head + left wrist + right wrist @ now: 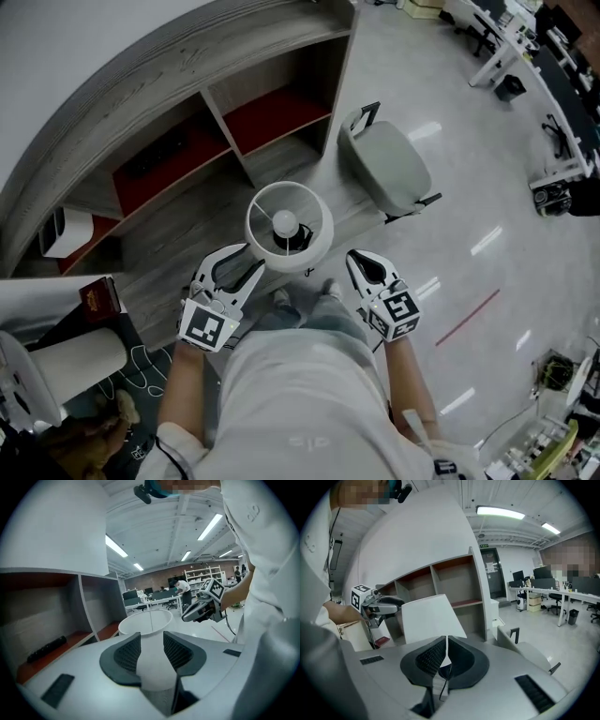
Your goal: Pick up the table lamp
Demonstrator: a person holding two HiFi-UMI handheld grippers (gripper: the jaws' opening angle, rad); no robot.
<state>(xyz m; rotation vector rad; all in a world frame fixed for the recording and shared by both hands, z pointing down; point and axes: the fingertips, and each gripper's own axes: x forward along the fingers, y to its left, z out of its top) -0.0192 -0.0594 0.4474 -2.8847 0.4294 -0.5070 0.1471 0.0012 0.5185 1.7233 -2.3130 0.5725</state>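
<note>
The table lamp (267, 211) sat at the centre of the head view, in front of the curved shelf (187, 141), a gripper on either side. My left gripper (256, 260) had its jaws wide apart with the shade (145, 620) showing in the gap. I judged that spread was meant for the shade's width, though I couldn't confirm the pads touched it. My right gripper (356, 258) was closed, seemingly idle alongside. A thin dark strand ran down its seam and I couldn't identify it. Only the head view showed the bulb (285, 223) inside. Only the right gripper view showed the shade's flared side. What the lamp stood on was hidden throughout
</note>
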